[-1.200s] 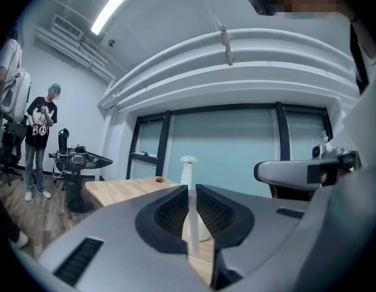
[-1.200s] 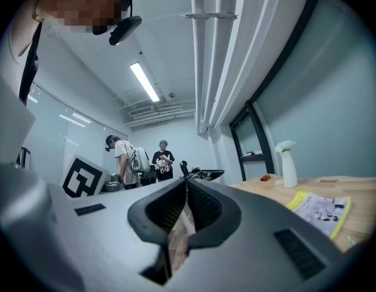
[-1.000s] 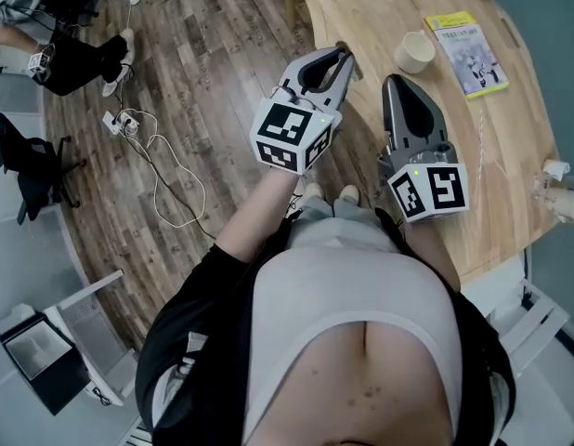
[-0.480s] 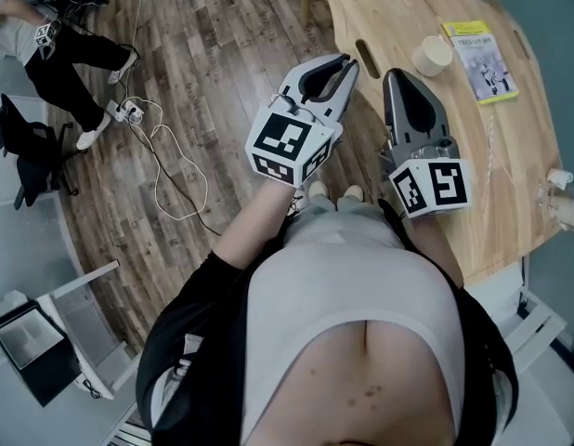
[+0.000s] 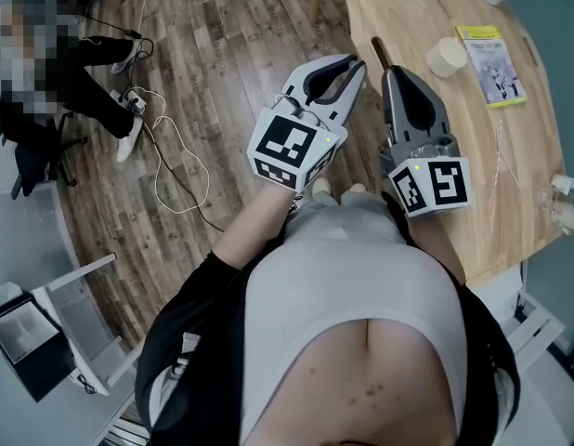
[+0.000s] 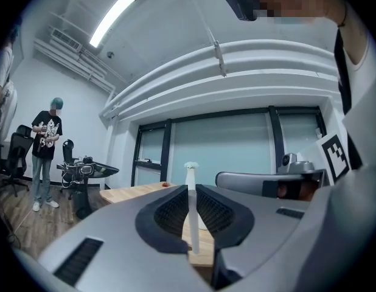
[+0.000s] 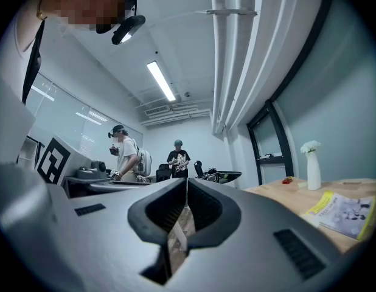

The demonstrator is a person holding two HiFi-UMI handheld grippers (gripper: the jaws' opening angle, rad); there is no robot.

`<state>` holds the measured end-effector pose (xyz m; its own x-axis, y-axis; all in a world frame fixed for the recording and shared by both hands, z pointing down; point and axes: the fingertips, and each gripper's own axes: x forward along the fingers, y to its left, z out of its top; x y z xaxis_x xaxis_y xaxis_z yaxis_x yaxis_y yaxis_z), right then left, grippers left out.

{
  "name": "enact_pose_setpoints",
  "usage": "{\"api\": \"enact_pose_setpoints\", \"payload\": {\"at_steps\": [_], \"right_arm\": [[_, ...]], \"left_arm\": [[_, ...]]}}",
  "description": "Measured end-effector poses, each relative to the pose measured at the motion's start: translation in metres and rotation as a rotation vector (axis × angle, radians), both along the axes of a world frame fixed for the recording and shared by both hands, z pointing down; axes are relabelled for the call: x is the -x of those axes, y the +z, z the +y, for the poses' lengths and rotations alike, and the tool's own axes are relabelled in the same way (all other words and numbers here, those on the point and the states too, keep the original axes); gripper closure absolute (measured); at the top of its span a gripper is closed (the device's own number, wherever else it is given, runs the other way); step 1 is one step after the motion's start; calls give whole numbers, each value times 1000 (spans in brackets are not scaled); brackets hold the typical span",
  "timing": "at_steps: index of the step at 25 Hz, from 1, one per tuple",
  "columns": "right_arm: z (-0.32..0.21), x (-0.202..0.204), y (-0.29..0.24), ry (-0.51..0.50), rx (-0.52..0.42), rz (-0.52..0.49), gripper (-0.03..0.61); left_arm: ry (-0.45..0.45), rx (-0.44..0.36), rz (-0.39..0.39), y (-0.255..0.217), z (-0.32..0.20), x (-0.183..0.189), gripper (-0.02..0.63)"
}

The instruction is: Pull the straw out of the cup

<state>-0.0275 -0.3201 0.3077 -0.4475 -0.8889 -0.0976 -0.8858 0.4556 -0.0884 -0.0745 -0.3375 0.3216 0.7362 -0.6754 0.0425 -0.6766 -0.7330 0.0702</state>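
My left gripper is held level over the wooden floor, just left of the table. In the left gripper view a thin white straw stands upright between the pads, and the left gripper is shut on it. My right gripper hovers beside it at the table's near edge with its jaws together. Nothing shows in the right gripper except floor through the slit below. A cream cup stands on the table ahead of both grippers, with no straw in it.
A yellow-edged booklet lies past the cup. A clear container sits at the table's right edge. A white vase stands farther along the table. Cables trail over the floor at left, near a seated person. Two people stand farther off.
Both grippers drifted slightly to the right in the head view, jaws unchanged. The table, cup and booklet slid right and up in the picture. The person at upper left shifted.
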Motion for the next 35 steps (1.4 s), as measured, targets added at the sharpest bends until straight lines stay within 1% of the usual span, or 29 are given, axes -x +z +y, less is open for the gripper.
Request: {"api": "enact_pose_setpoints", "payload": {"at_steps": [9, 15, 21, 27, 35], "right_arm": [[0, 5, 2, 18, 5, 7, 548], [2, 4, 1, 21, 1, 5, 548], [11, 2, -3, 5, -3, 6, 548], [41, -6, -9, -20, -14, 0, 548], [105, -31, -9, -50, -25, -20, 548]], "left_arm": [[33, 5, 29, -5, 5, 3, 571], [45, -2, 30, -6, 8, -1, 571], [24, -12, 47, -11, 17, 0, 571], [5, -17, 56, -18, 46, -6, 571], [-4, -28, 79, -21, 111, -31, 571]]}}
